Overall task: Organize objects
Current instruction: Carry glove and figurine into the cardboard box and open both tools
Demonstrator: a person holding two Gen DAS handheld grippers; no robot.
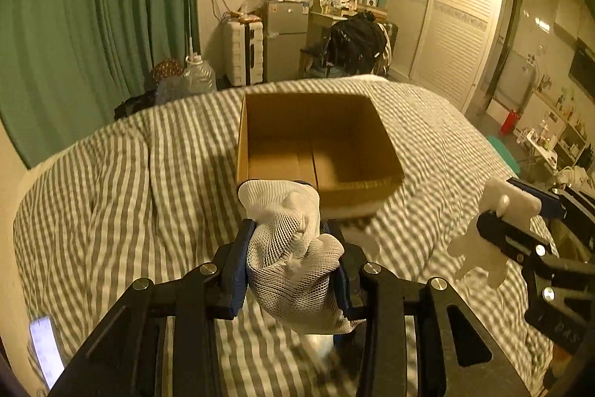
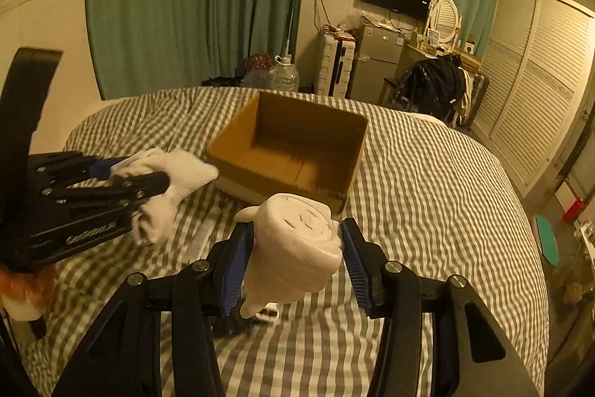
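An open, empty cardboard box (image 1: 316, 151) sits on the striped bed; it also shows in the right wrist view (image 2: 293, 151). My left gripper (image 1: 292, 229) is shut on a white knit glove (image 1: 293, 259) and holds it above the bed just short of the box's near wall. The right wrist view shows that gripper (image 2: 156, 181) and the glove (image 2: 174, 181) at the left. My right gripper (image 2: 295, 240) is shut on a cream-white figurine (image 2: 293, 255), above the bed before the box. The left wrist view shows that gripper (image 1: 494, 211) with the figurine (image 1: 491, 233) at right.
A grey-and-white striped bedspread (image 1: 111, 192) covers the bed. A phone (image 1: 46, 352) lies at the bed's near left edge. Beyond the bed stand green curtains (image 1: 93, 25), a water jug (image 1: 197, 77), a suitcase (image 1: 243, 53), a small fridge (image 1: 284, 36) and a wardrobe (image 1: 453, 21).
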